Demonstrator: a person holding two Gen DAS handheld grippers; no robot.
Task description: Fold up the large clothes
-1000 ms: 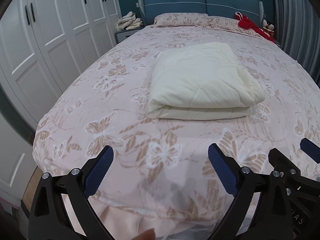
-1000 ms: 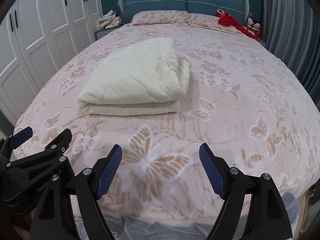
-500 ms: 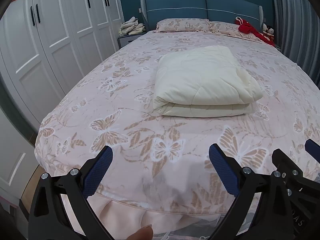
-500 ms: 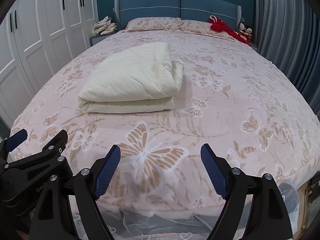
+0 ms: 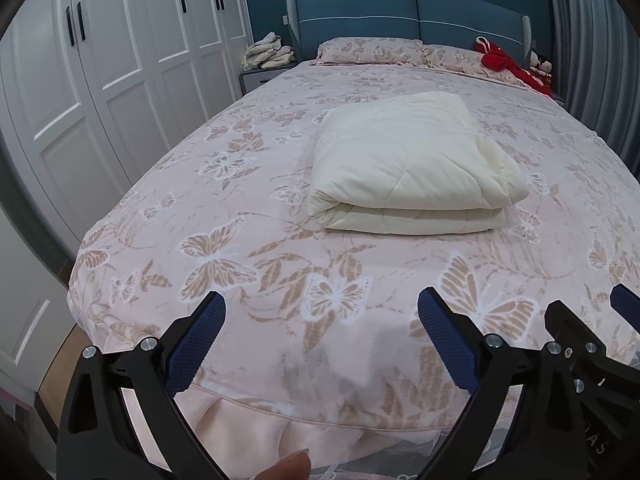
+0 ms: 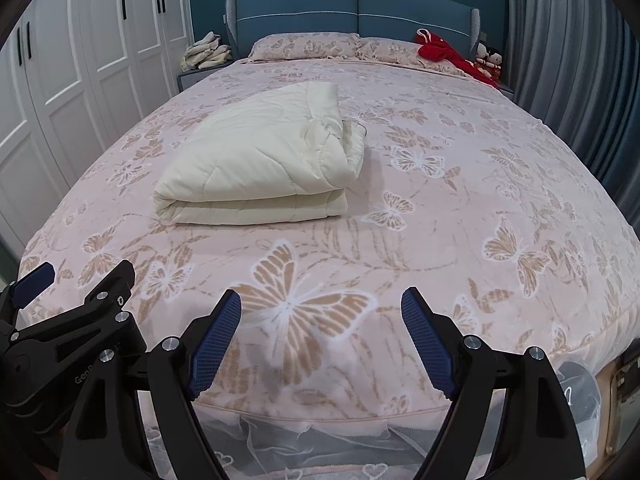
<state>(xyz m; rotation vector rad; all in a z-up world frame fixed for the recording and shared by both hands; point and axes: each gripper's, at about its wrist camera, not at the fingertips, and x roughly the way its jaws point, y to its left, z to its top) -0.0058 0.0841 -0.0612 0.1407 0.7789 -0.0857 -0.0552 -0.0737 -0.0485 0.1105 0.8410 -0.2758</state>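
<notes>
A cream quilted blanket [image 5: 412, 168] lies folded in a thick rectangle on the bed, also in the right wrist view [image 6: 264, 164]. My left gripper [image 5: 320, 344] is open and empty, held over the foot edge of the bed, well short of the blanket. My right gripper [image 6: 320, 340] is open and empty, also over the foot edge, with the blanket ahead to its left. The left gripper shows at the lower left of the right wrist view [image 6: 60, 320].
The bed [image 5: 240, 208] has a pink butterfly cover and a blue headboard [image 5: 408, 16]. White wardrobes [image 5: 100, 72] run along the left. A nightstand holds piled clothes [image 5: 268, 52]. Red cloth [image 6: 448, 56] and dolls lie by the pillows. Grey curtains [image 6: 580, 80] hang on the right.
Both grippers have drawn back from the bed and tilted slightly up, so the blanket looks farther off. Their jaws stay open. The blanket has not moved.
</notes>
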